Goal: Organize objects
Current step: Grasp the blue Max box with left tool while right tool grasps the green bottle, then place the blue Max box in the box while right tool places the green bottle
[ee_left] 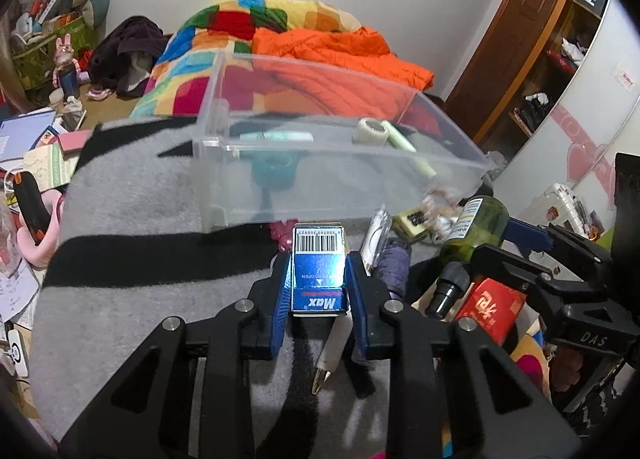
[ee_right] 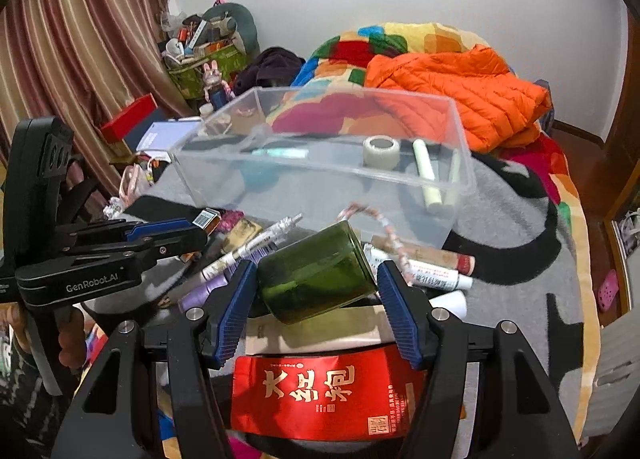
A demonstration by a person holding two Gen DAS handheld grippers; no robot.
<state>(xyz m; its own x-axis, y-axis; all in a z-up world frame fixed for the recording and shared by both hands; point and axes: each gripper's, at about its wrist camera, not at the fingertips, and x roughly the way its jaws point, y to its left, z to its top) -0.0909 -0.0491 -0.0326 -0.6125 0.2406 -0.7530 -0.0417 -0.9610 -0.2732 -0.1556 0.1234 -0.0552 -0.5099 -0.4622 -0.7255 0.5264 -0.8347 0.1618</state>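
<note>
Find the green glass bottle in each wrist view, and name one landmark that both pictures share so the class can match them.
Left wrist view: the green glass bottle lies at the right, below the box's near right corner, black cap toward the camera.
Right wrist view: the bottle sits centre frame, between the fingers of the right claw.
Shared landmark: the clear plastic box, with a tape roll inside.

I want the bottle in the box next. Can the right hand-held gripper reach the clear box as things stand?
Probably yes. The right hand-held gripper holds the green bottle, and the clear box is open on top just ahead; only pens lie low between.
</note>
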